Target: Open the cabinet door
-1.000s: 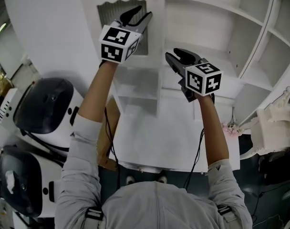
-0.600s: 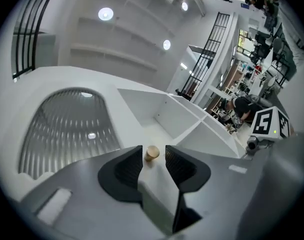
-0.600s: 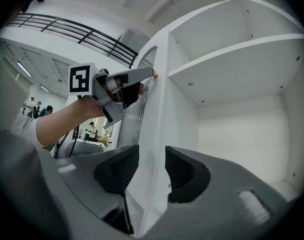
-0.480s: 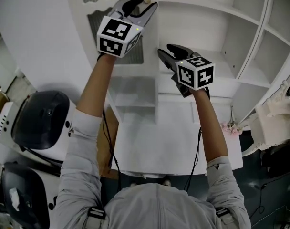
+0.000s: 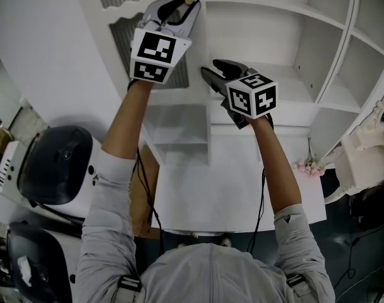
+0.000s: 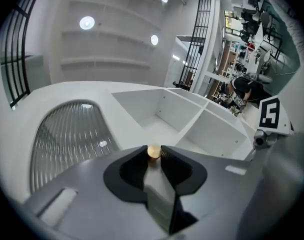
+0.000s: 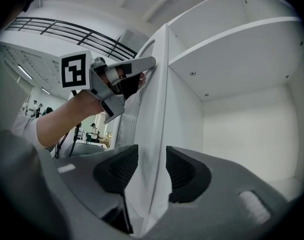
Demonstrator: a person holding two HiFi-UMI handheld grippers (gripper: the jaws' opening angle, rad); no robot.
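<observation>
**Knob's grabbed, door edge straddled, and a couple of ways this could go sideways**

Head view: the left gripper (image 5: 182, 8) is up at the far end, clamped on the little brass knob (image 5: 191, 0) of the door (image 5: 121, 38). The right gripper (image 5: 216, 69) sits lower and nearer, at the door's free edge. Open white shelves (image 5: 287, 87) are on the right. A bare white counter (image 5: 236, 182) runs below, and two black-and-white machines (image 5: 56, 153) stand on the left.

Left gripper view: the jaws have just been closing, and the knob (image 6: 153, 152) is pinched right at their tips. The ribbed door panel (image 6: 67, 129) is on the left, empty shelves (image 6: 182, 116) on the right. Behind that is a bright room with ceiling lights and black railings (image 6: 197, 39).

Right gripper view: the jaws have just been opening and stand wide. The door edge (image 7: 154, 109) runs between them, and I can't see either pad pressing it. Since the jaws fit over that edge, I'd guess the door is already a bit ajar. A few people (image 7: 94, 131) are far off at the left.

What worries me is that the knob is small, round and held only at the tips. A pull that's off-line could pop it out. Once the door swings, its edge could also knock or bind against a right pad.
</observation>
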